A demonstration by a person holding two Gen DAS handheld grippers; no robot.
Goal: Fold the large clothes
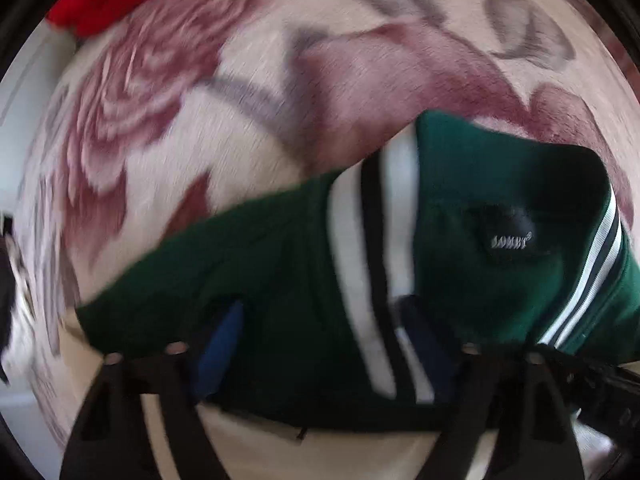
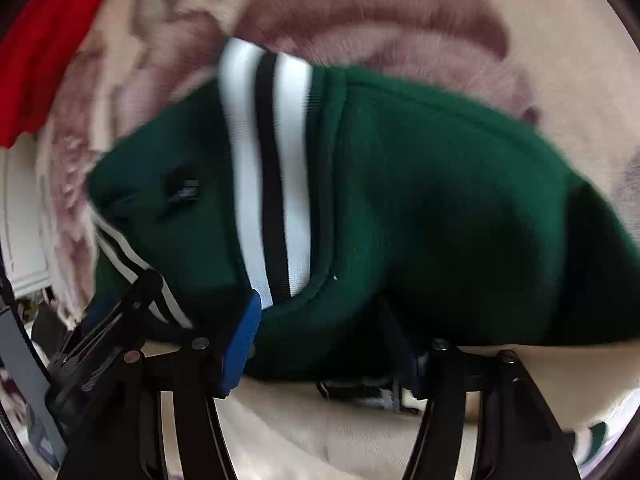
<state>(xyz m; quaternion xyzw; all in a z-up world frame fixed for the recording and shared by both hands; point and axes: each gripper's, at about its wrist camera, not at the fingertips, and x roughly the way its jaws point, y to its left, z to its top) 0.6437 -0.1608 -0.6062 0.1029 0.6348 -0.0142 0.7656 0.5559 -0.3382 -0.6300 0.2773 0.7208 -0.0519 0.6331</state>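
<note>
the green top lies bunched on a floral blanket, right under and ahead of both tools. it has a white-black-white stripe across it, a small dark label and a striped hem at one edge.

left tool: its two fingers stand apart on either side of the cloth, the blue pad of the left finger just at the near edge of the top and the other, darker finger against the stripe. the top fills the gap between them, but the view is blurred and i cannot tell whether the pads press on it. the label sits ahead and to the right of this tool.

right tool: the fingers are also set apart, with the near fold of the top lying between them. the blue pad touches the cloth just below the stripe; the other finger is mostly hidden behind the fold. grip or no grip cannot be told here either. the other tool's black frame shows to the left, at the striped hem.

a red cloth lies well beyond, up and left of both tools. pale bare blanket shows just beneath the fingers, nearer than the top.
</note>
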